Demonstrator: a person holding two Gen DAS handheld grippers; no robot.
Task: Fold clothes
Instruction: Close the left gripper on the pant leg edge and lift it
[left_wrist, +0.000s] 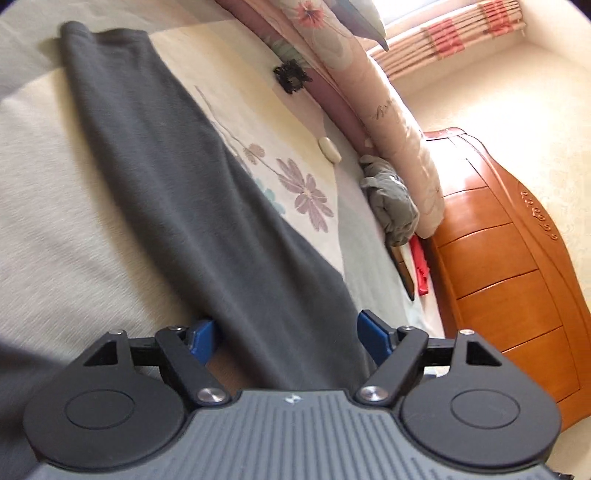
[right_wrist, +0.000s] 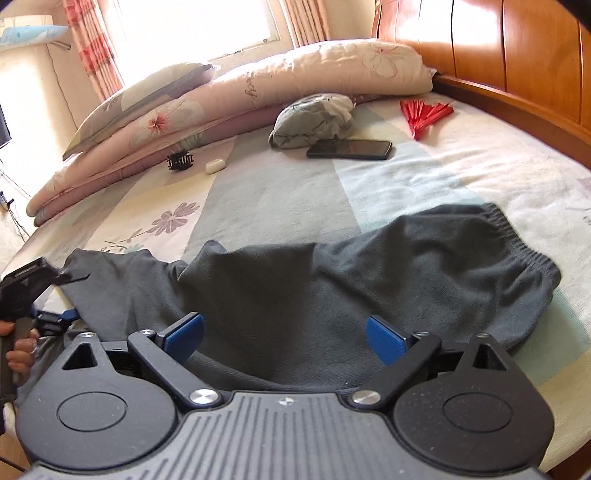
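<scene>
While both sets of blue pads stand spread apart, the left tool (left_wrist: 291, 341) is released with the dark grey trousers (right_wrist: 332, 288) running up between its fingers, and the right tool (right_wrist: 284, 338) is likewise released, low over the same garment near its middle; the trousers lie stretched across the bed (right_wrist: 258, 199), elastic waistband to the right, legs reaching left towards the other tool gripped in a hand (right_wrist: 20, 347). Further off rest a phone (right_wrist: 349, 149), a crumpled grey cloth (right_wrist: 314, 122), a red fan (right_wrist: 424, 114), a black hair clip (right_wrist: 180, 161), a small white case (right_wrist: 215, 165) and folded quilts (right_wrist: 240, 92); beyond stands a wooden headboard (right_wrist: 517, 55).
</scene>
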